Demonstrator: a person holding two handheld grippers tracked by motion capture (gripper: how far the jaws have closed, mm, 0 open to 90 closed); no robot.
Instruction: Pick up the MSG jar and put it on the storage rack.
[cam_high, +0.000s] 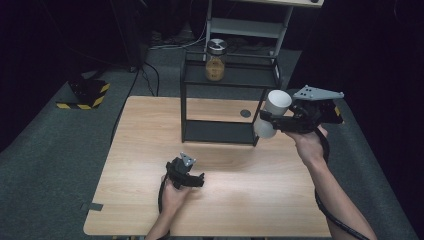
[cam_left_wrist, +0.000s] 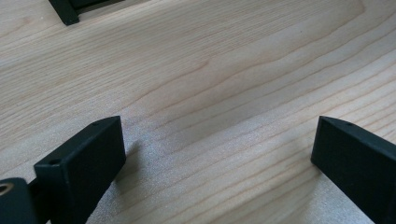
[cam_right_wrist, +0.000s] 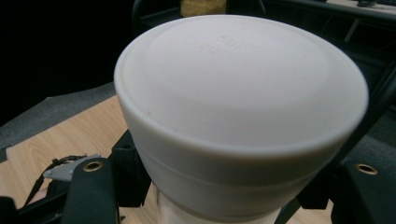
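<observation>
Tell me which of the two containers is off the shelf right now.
The white container, clamped in the right gripper beside the rack; the amber jar stands on its top shelf.

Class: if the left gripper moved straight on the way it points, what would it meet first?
Probably the bare table: the left gripper is open and angled down at the wood.

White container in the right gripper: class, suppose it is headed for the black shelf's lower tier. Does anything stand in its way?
Nothing visible blocks it. The white container, held in the right gripper, hangs beside the black shelf at its right front post, which it must round. The lower tier looks bare; the amber jar stands on the upper tier.
</observation>
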